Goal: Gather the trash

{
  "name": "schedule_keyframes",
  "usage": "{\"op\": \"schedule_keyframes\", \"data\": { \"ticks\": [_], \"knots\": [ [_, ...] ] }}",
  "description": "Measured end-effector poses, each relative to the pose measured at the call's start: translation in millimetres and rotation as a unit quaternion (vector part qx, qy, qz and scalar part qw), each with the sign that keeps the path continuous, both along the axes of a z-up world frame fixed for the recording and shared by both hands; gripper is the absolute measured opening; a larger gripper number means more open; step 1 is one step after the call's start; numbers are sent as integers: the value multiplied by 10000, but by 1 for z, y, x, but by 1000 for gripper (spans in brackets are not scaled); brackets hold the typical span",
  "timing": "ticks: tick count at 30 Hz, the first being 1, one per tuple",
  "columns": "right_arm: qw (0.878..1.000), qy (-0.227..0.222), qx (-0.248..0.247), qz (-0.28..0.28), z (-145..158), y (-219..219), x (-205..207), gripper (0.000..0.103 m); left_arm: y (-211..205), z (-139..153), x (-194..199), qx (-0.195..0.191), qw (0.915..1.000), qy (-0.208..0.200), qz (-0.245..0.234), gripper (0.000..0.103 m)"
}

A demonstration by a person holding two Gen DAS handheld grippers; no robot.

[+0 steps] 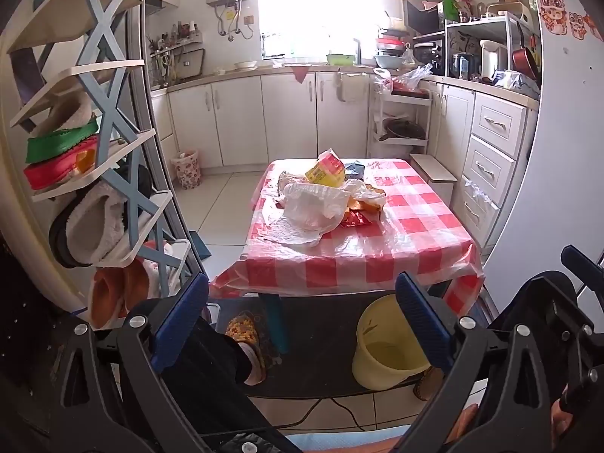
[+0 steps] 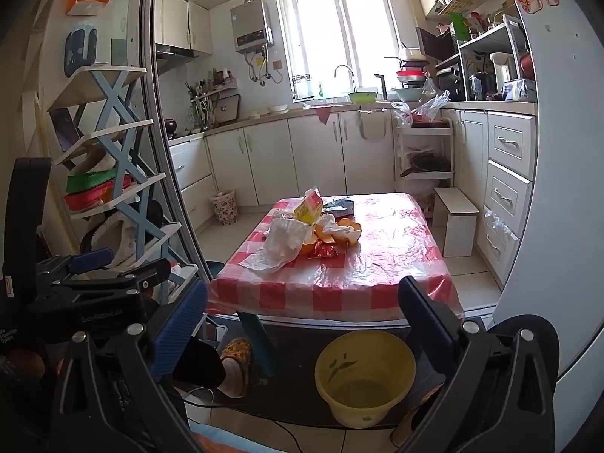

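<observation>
Both my grippers wide apart, short of the trash pile.

From left: shoe rack [image 2: 113,173], then my left gripper [image 1: 302,324], casing lettered "GenRobot.AI", jaws spread, empty. The trash pile [image 2: 305,234], white bag, yellow carton and orange peel, sits mid-table on the red checked tablecloth [image 2: 377,264], near edge bare. Yellow bucket [image 2: 364,377] stands below; my right gripper [image 2: 305,324] gapes empty.

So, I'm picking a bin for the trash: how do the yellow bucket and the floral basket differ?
The yellow bucket is plain and stands near, on the dark mat just short of the table; the floral basket is patterned and stands far off against the white cabinets. The bucket looks nearly empty; the basket's contents cannot be made out. Both are open-topped and upright.
</observation>
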State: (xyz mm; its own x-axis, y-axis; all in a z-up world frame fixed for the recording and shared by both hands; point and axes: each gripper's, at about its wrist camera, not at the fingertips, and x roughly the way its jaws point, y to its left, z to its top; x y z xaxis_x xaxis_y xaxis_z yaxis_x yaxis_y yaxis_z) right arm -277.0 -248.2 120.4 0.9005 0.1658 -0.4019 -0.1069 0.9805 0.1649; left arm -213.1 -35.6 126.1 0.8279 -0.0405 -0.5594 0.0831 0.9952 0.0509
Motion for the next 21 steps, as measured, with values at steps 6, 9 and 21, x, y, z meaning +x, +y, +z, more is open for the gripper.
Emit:
{"op": "schedule_keyframes", "data": {
  "ticks": [6,9,21],
  "knots": [
    [10000,7,-10,-8,1,0,0,97,-1,1,-2,1,10000,-24,-4,95],
    [10000,16,-11,-6,1,0,-1,97,-2,0,-2,6,10000,-26,-4,95],
    [10000,1,-2,-7,-1,-2,-1,97,-3,0,-3,8,10000,-30,-2,95]
  ]
}}
